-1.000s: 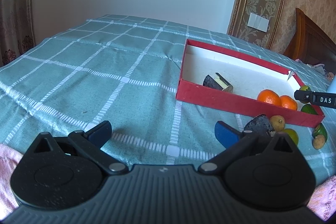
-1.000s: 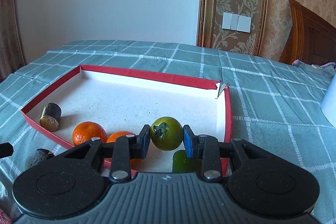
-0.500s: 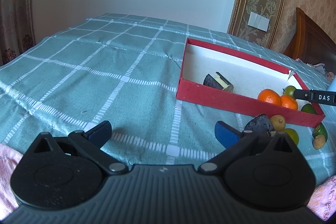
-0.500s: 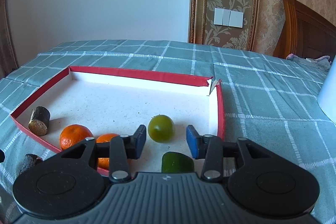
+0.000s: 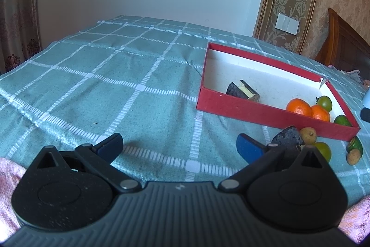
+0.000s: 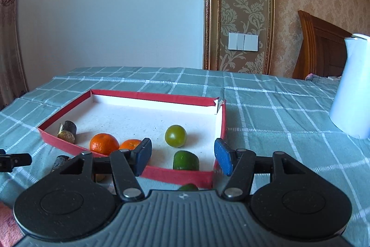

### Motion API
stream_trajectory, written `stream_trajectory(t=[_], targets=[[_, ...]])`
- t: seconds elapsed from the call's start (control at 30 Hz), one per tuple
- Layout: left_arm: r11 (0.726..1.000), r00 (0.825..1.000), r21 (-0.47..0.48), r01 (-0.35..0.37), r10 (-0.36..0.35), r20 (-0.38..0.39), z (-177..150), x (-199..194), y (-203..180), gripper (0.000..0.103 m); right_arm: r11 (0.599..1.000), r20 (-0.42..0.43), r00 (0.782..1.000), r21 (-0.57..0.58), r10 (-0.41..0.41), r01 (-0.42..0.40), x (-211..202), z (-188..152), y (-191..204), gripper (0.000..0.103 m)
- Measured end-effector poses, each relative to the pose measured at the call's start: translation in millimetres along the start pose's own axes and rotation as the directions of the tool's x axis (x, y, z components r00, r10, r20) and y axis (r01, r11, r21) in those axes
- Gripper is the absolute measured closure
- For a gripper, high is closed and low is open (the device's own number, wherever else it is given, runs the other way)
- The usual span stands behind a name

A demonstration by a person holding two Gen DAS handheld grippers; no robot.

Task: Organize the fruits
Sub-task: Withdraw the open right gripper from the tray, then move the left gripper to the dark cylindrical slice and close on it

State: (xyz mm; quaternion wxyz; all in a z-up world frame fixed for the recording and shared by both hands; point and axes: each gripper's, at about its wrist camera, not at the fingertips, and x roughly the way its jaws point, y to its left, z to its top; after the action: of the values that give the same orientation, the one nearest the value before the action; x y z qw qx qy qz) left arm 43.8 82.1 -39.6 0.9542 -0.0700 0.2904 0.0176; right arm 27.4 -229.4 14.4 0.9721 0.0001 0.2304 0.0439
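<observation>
Right gripper (image 6: 182, 155) hangs near the red box (image 6: 175, 176), jaws opening, nothing between them. Its body hides part of a green fruit (image 6: 188, 187) outside. Round green fruit (image 6: 175, 136) sits inside, beside two tangerines (image 6: 104, 143). Left gripper (image 5: 179, 146) is wide, empty.

Bright room with papered walls and a cloth-covered counter

A plain white wall (image 6: 111, 10) meets a gilt-framed damask panel (image 6: 240, 4) carrying a white switch plate (image 6: 242, 41). A wooden headboard (image 6: 319, 43) stands right; a patterned curtain (image 5: 18, 10) hangs left; green checked cloth (image 5: 115, 75) covers the counter.
</observation>
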Motion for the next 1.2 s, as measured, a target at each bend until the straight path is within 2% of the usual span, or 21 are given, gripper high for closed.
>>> stream_trajectory(t=[0.03, 0.2, 0.33, 0.4, 0.6, 0.73, 0.97, 1.2], targets=[[1.000, 1.000, 0.007, -0.004, 0.004, 0.003, 0.0, -0.5, -1.3, 0.000, 1.000, 0.007, 1.000, 0.026, 0.003, -0.004, -10.5, -7.3, -6.2, 0.037], [0.994, 0.999, 0.107, -0.028, 0.023, 0.045, -3.3, -9.9, -19.8, 0.000, 0.994, 0.026, 1.000, 0.109, -0.011, 0.008, -45.0, -43.1, -29.9, 0.037], [0.986, 0.997, 0.167, 0.018, -0.029, 0.068, -6.1, -24.1, -41.5, 0.000, 0.988, 0.036, 0.999, 0.154, -0.024, 0.019, -55.3, -60.3, -41.0, 0.037], [0.980, 0.995, 0.197, 0.024, -0.043, 0.092, -5.0, -30.7, -55.9, 0.001, 0.981, 0.068, 0.997, 0.193, -0.022, 0.008, -59.2, -61.6, -46.6, 0.036], [0.960, 0.993, 0.274, 0.056, -0.081, 0.082, -1.6, -27.5, -86.9, 0.023, 0.970, 0.058, 0.998, 0.243, -0.007, -0.008, -56.5, -62.0, -55.7, 0.035], [0.948, 0.992, 0.306, 0.088, -0.113, 0.063, -4.4, -17.2, -97.1, 0.023, 0.966, 0.051, 0.999, 0.258, -0.004, -0.009, -55.8, -64.0, -58.8, 0.035], [0.969, 0.995, 0.227, 0.102, -0.102, -0.011, 1.0, 6.0, -101.5, 0.016, 0.960, 0.038, 0.999, 0.281, 0.010, -0.020, -54.4, -65.9, -61.8, 0.035], [0.975, 0.995, 0.200, 0.096, -0.093, -0.022, 0.4, 13.3, -103.0, 0.015, 0.957, 0.057, 0.998, 0.289, 0.009, -0.025, -57.8, -67.9, -62.8, 0.035]])
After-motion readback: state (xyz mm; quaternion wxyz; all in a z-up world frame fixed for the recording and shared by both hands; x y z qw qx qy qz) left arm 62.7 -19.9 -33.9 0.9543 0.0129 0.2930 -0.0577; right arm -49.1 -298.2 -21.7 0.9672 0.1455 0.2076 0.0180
